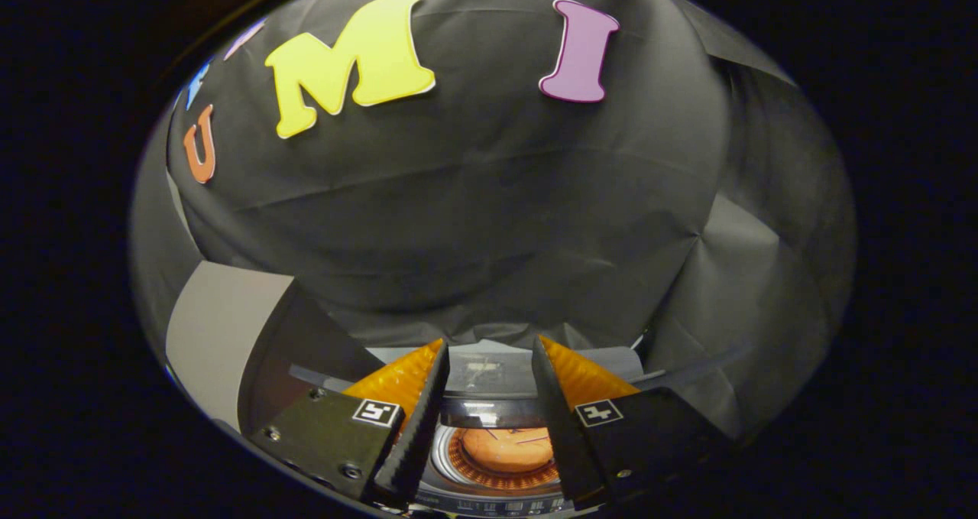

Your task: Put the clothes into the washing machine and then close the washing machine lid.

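So the gripper point(489, 351) sits at the bottom centre of the frame with its two fingers spread well apart, nothing pinched between them, just a clear gap. Each finger carries a little square black-and-white marker tag near its base, one at lower left of centre and one at lower right of centre. Looking down through that gap, at the very bottom middle of the frame, you can see the washing machine point(489, 385): a pale top panel just past the fingertips, a dark glossy band below it, and then the round drum opening point(500, 465) with a ribbed orange-lit ring around it. Inside that ring there's an orange lump, the clothes point(508, 446) as far as I can tell, sitting in the drum directly between the two fingers and not touching either one. The lid point(283, 351) looks to be the dark curved panel standing up at lower left beside the left finger, with a light grey surface behind it, so the machine reads as open, though I can't make out the hinge. The whole upper and middle part of the frame is the booth's black cloth wall point(474, 198), wrinkled and folded, running down to the right side too.
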